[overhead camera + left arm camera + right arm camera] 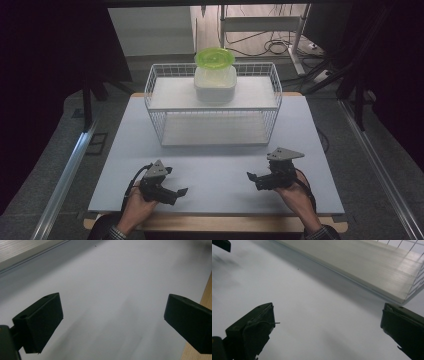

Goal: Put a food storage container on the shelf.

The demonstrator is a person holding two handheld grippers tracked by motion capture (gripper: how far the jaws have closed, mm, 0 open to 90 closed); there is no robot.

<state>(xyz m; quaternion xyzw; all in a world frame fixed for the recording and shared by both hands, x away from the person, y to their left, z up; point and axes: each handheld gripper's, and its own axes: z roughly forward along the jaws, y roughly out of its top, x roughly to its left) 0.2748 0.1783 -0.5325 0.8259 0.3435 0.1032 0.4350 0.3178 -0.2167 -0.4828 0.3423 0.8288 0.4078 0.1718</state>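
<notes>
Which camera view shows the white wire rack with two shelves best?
The high view: the whole white wire rack stands there, both shelves visible. The right gripper view catches a corner of its lower shelf and some wire. The left gripper view offers just a pale, blurred edge, top left.

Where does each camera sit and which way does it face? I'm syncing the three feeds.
High view: above the person's side, facing forward and down on the table and wire rack; both hands, left claw, right claw.
Left gripper view: rides the left claw, facing bare tabletop; its open black jaws show.
Right gripper view: rides the right claw, facing the rack's lower shelf; open jaws.
Shared: both gripper views show the white tabletop.
</notes>
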